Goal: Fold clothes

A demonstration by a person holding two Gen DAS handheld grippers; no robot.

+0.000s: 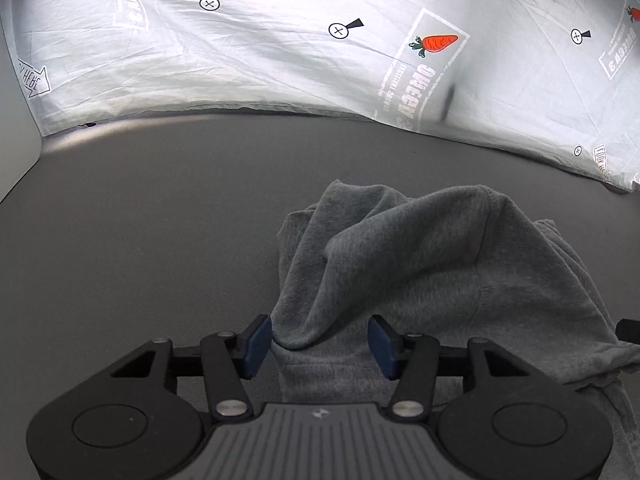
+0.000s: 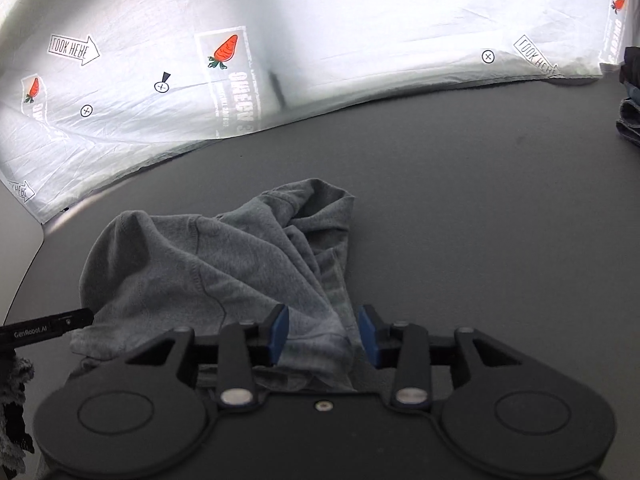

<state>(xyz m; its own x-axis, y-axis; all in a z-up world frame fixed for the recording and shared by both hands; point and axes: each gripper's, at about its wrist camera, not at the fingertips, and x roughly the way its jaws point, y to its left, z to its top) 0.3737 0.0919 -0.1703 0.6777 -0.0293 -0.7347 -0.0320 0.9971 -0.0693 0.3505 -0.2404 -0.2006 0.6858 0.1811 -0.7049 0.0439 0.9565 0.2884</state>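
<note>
With both the left tongs (image 1: 319, 344) and right tongs (image 2: 323, 334) standing apart astride loose folds of the crumpled grey garment (image 1: 420, 264), neither visibly pinching, either may close on several layers and lift it bunched.

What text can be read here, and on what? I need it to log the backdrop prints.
"LOOK HERE": arrow sign on the white backdrop sheet, printed mirrored.
"GenRobot.AI": on the left gripper's black finger.
Panel beside the carrot: large mirrored lettering, not surely readable; small lines blurred.
Grey garment: no text.
</note>
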